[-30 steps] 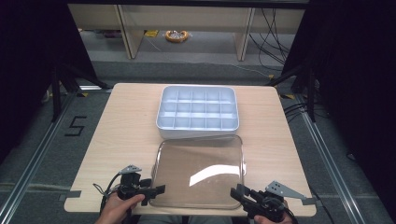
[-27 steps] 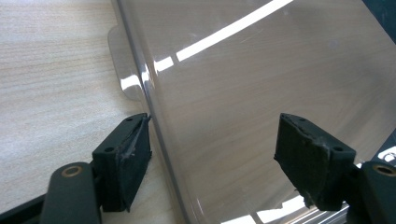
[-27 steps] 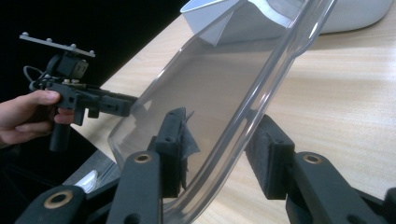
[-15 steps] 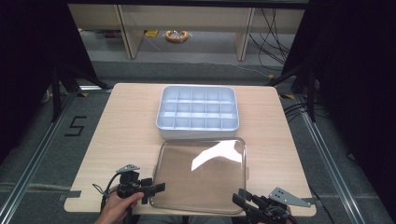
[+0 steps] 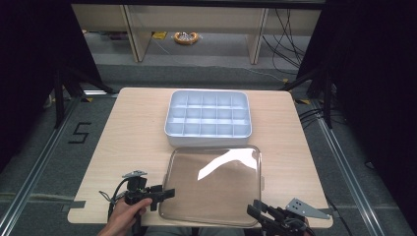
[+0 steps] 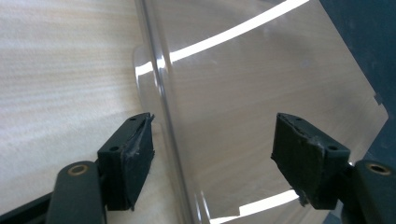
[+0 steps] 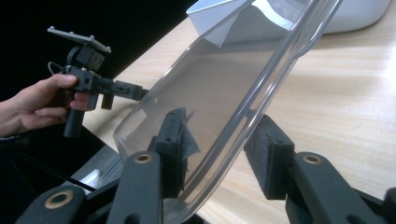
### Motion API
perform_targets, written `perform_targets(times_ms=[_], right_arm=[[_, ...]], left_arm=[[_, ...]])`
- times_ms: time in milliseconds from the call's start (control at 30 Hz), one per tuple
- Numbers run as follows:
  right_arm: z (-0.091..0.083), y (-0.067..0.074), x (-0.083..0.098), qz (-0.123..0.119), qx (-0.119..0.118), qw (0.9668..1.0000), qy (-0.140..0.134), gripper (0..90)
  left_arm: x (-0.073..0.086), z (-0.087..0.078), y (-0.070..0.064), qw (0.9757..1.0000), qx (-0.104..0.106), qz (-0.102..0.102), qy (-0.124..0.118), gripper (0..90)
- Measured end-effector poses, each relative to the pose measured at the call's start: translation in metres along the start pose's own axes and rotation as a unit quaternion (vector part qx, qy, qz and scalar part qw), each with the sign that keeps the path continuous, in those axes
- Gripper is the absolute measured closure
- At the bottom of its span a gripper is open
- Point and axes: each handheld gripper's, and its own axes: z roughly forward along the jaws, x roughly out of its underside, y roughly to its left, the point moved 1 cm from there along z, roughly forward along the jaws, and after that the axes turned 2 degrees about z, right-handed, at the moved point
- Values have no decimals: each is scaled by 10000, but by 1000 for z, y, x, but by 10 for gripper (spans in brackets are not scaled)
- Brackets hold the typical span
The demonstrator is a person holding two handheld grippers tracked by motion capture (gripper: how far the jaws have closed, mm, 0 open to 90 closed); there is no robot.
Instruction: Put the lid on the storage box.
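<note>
A clear plastic lid (image 5: 215,184) lies in the lower middle of the high view, on the light wooden table (image 5: 133,137), just below a white compartment tray (image 5: 208,118) that sits at the centre of the frame with its many small cells showing. The lid's near edge reaches the table's bottom edge, and a bright band of reflected light crosses its upper part. At the lower left of the high view a hand (image 5: 123,219) holds the left tongs (image 5: 167,193), whose tips lie at the lid's left edge. In the left gripper view the left tongs (image 6: 212,158) stand wide open, one jaw over the bare table and the other over the lid, with the lid's rim (image 6: 161,93) running between them; neither pad touches it. At the lower right of the high view the right tongs (image 5: 255,211) meet the lid's near right corner. In the right gripper view the right tongs (image 7: 219,154) straddle the lid's rim, one jaw seen through the clear plastic and the other outside; whether the pads press it, I cannot tell.
</note>
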Motion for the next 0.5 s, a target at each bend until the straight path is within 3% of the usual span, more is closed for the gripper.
perform_targets(times_ms=[33, 67, 167, 233, 267, 300, 333, 367, 400, 500], right_arm=[[-1, 1, 0, 87, 0, 10000, 24, 609], [-1, 0, -1, 21, 85, 10000, 35, 608], [-1, -1, -2, -49, -26, 10000, -17, 608], [-2, -1, -3, -165, -44, 9999, -17, 608], [-1, -2, -2, -233, -7, 9997, -13, 608], [-1, -3, -1, -192, 28, 9998, 56, 608], [1, -5, 0, -197, 44, 9998, 32, 607], [1, -6, 0, -108, 108, 9998, 83, 607], [0, -7, 0, -26, 76, 9999, 111, 607], [1, -10, 0, -27, 56, 10000, 74, 605]], left_arm=[[0, -1, 2, 9999, -27, 71, 80, 307], [0, -1, 2, 9999, -33, 61, 78, 334], [-1, 0, 1, 9999, 61, -91, 48, 315], [0, 1, 1, 9996, 197, -217, 48, 306], [0, 2, 1, 9989, 361, -282, 127, 305], [0, 4, 0, 9981, 452, -388, 144, 303], [0, 4, 0, 9986, 405, -318, 125, 307], [0, 3, 0, 9995, 233, -150, 139, 366], [0, 2, 1, 9995, 232, -143, 166, 435], [0, 1, 4, 9994, 230, -189, 170, 491]])
